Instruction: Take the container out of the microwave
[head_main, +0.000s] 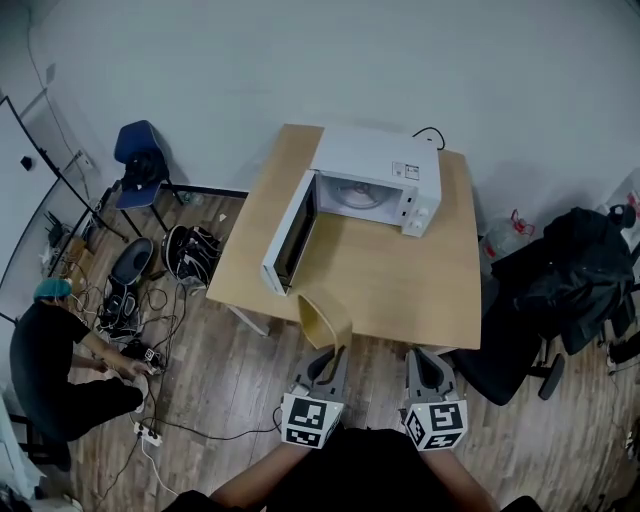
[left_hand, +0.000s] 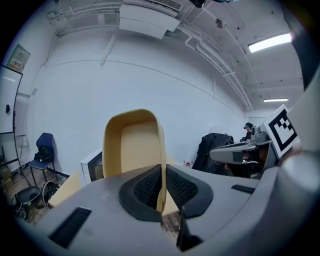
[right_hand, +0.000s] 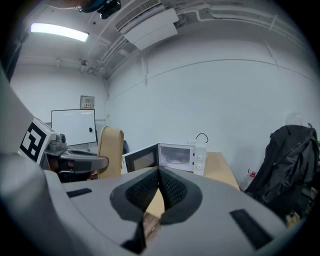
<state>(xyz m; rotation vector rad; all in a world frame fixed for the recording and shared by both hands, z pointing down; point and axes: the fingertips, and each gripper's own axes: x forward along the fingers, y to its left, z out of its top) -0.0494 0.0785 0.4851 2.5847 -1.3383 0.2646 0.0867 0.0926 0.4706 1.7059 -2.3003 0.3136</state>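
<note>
Container: a tan, thin-walled container (head_main: 325, 318) is out of the microwave and hangs in the air just past the table's near edge, towards its left half, in line with the open door. In the left gripper view its hollow side (left_hand: 134, 145) faces the camera.

Left gripper: the left gripper (head_main: 334, 352) has its jaws nearly together, clamped on one side wall of the container. The left gripper view (left_hand: 161, 192) shows the thin wall pinched between the two ribbed black pads.

Right gripper: the right gripper (head_main: 425, 352) is level with the left one, just off the table's near edge, to the right of the container and apart from it. In its own view (right_hand: 158, 187) the jaws are pressed together with nothing between them.

Microwave: the white microwave (head_main: 375, 170) sits at the table's far edge, towards the far right corner. A glass turntable (head_main: 352, 193) shows inside, and two knobs (head_main: 413, 212) are on its right panel.

Door: the microwave door (head_main: 290, 235) is swung fully open, reaching along the table's left edge.

Table: a light wooden table (head_main: 400, 285); its near half is bare wood.

Surroundings: a blue chair (head_main: 140, 165) stands beyond the far left corner. A person in black (head_main: 55, 360) crouches over cables on the wood floor to the left. A dark jacket (head_main: 575, 270) is draped on a chair off the right edge.
</note>
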